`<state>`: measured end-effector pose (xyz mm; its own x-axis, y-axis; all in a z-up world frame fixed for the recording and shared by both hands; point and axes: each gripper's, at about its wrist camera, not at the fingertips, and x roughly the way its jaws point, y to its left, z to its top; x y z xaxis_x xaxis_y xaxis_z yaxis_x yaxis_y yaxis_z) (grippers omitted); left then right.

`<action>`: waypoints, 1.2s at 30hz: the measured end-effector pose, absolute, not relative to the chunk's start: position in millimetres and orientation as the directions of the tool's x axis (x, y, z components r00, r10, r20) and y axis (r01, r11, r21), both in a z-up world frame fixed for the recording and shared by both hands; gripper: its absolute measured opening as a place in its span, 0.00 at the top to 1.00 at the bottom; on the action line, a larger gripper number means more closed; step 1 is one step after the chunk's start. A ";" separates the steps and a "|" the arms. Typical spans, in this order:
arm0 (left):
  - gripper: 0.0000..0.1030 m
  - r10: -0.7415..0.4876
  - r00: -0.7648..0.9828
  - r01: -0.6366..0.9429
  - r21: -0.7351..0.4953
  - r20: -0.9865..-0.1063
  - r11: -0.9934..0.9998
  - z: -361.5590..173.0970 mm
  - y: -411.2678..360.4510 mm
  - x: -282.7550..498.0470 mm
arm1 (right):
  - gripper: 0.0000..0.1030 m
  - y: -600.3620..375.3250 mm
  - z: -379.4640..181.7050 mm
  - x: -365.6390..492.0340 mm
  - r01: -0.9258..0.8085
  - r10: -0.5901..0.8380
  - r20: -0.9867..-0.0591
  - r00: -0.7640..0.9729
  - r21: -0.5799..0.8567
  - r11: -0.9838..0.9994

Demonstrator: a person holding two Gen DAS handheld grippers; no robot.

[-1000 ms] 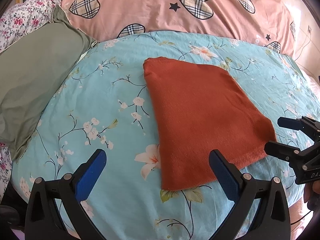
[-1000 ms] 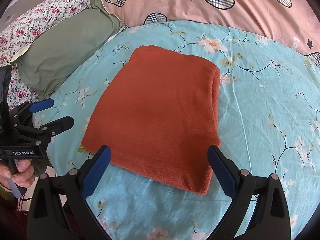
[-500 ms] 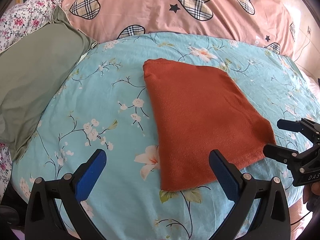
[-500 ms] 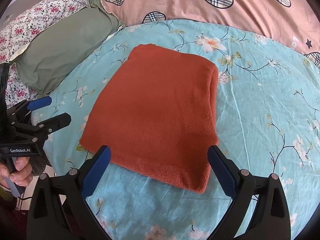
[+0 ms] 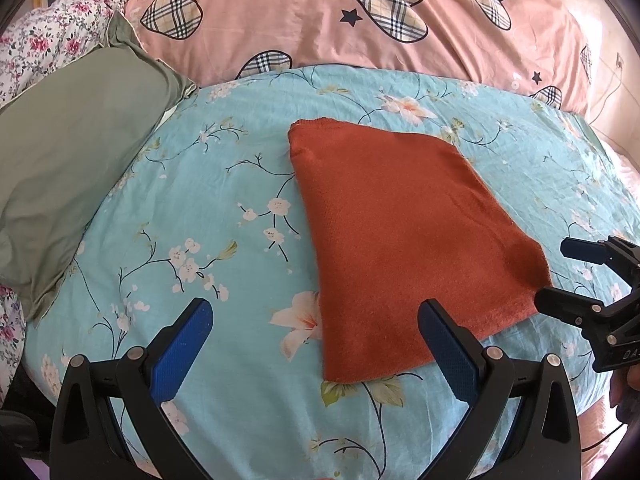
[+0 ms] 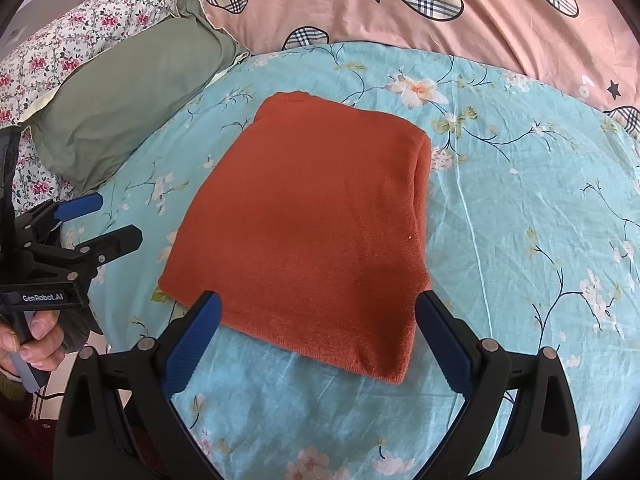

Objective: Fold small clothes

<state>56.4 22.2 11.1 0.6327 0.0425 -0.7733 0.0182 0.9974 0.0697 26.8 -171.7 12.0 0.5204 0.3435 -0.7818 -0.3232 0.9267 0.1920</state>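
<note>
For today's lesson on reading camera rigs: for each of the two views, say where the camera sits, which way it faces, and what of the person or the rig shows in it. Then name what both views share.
Left wrist: sits on the left gripper, faces forward over the bed; its own open blue-padded fingers show, and the right gripper enters at the right edge.
Right wrist: sits on the right gripper, faces the folded orange cloth; the left gripper and a hand show at left.
Shared: orange cloth, teal floral sheet, green pillow, pink heart quilt.
</note>
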 end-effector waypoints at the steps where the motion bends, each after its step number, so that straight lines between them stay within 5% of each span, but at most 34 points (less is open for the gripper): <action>1: 0.00 0.040 0.634 0.018 0.067 -0.772 0.998 11.7 22.5 56.2 | 0.05 -171.5 12.9 26.1 -0.325 0.344 -0.781 0.522 0.191 0.926; 36: 0.00 0.012 0.655 0.054 0.063 -0.756 0.997 22.9 18.4 39.6 | 0.04 -172.2 25.3 5.9 -0.316 0.333 -0.769 0.545 0.179 0.932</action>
